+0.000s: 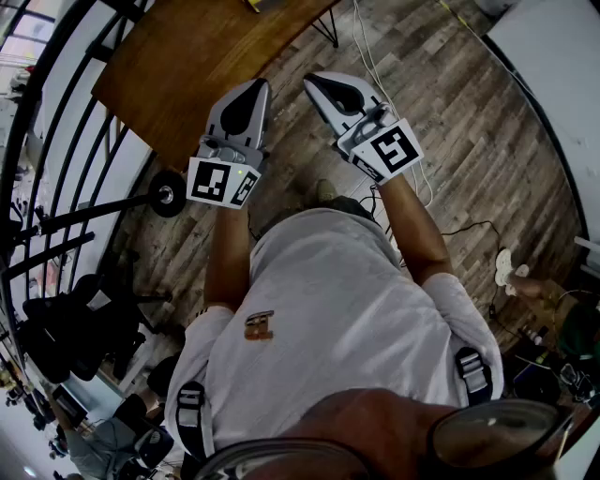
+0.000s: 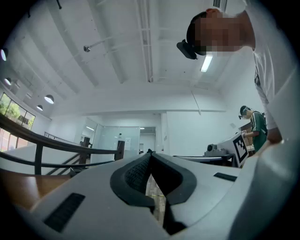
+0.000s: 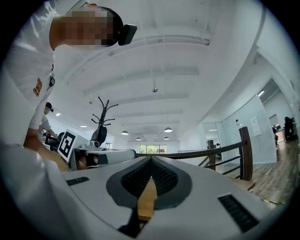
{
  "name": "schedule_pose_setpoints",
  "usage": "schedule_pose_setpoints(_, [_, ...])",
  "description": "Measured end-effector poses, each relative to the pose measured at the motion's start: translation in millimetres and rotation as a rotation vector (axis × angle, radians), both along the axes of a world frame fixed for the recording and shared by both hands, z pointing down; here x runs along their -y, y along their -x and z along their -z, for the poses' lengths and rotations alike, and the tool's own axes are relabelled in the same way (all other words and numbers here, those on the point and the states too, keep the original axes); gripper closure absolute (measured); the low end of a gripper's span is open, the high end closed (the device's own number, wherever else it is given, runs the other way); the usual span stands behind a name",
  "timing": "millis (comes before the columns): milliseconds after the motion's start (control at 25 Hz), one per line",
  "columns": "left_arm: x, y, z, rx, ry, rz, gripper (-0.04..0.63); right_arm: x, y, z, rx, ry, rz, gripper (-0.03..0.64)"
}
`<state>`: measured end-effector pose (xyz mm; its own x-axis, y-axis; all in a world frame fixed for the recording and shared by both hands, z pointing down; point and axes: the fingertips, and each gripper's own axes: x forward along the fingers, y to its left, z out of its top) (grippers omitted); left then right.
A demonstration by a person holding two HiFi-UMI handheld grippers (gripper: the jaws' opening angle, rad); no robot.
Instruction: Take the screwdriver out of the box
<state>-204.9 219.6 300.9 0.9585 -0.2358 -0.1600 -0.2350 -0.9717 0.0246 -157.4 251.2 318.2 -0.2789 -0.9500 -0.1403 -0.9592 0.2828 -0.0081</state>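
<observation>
No screwdriver and no box show in any view. I hold both grippers up in front of my chest, side by side, pointing away from me at about level. In the head view my left gripper (image 1: 253, 86) has its jaws together and nothing between them. My right gripper (image 1: 314, 80) is shut too, and empty. In the left gripper view the tips of the left gripper (image 2: 150, 153) meet, with the room's far wall beyond them. The right gripper view shows the right gripper (image 3: 151, 158) with its tips touching, and a strip of brown table visible under the pads.
A brown wooden table (image 1: 187, 66) stands ahead of the grippers, with a small yellow thing (image 1: 262, 5) at its far edge. A black railing (image 1: 56, 112) runs along the left. Cables (image 1: 375, 56) lie on the plank floor. Another person (image 2: 253, 124) stands at the right of the left gripper view.
</observation>
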Motion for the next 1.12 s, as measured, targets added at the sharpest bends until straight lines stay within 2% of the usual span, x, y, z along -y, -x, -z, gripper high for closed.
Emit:
schedule_pose_setpoints(440, [8.8,-23.1,-0.8,0.0,0.002,0.032,0.576,1.9,-34.6,2.3,-0.008,-0.009,0.016,0.585])
schedule_pose_setpoints(720, [14.5,-56.3,-0.8,-0.001,-0.019,0.054,0.575,3.6,-70.3,0.1,-0.035,-0.01,0.041,0.586])
schedule_pose_setpoints(1120, [57.1,-88.0,1.2,-0.012,-0.042,0.094,0.575,37.0,-107.0,-4.4,-0.068,0.009,0.061,0.585])
